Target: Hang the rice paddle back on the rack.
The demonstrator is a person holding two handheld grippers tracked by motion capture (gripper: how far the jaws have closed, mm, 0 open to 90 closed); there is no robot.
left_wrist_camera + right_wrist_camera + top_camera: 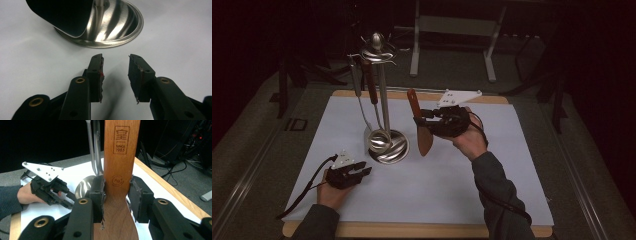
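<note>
- The right hand-held gripper [421, 121] is raised above the bench [422, 231], its jaws clamped from both sides on the neck of a wooden spatula [421, 131].
- In the right gripper view the wooden spatula [120, 182] stands between the two jaws, touching both pads, its handle rising away from the camera (a burnt-in stamp on the wood reads "SINCE 1983").
- In the high view the spatula hangs roughly upright, handle up and broad blade down, just to the right of the utensil stand [383, 100] and clear of it.
- The utensil stand is a steel pole on a round base [110, 27], standing on the white mat [452, 190]; two utensils hang from its top hooks, one with a reddish handle [371, 82].
- The left hand-held gripper [362, 169] rests low on the white mat, near the stand's base, its jaws apart with nothing between them.
- In the left gripper view the two pads [98, 72] point at the base, a little short of its rim.
- The left hand-held gripper also appears in the right gripper view [67, 200], beside the steel base.
</note>
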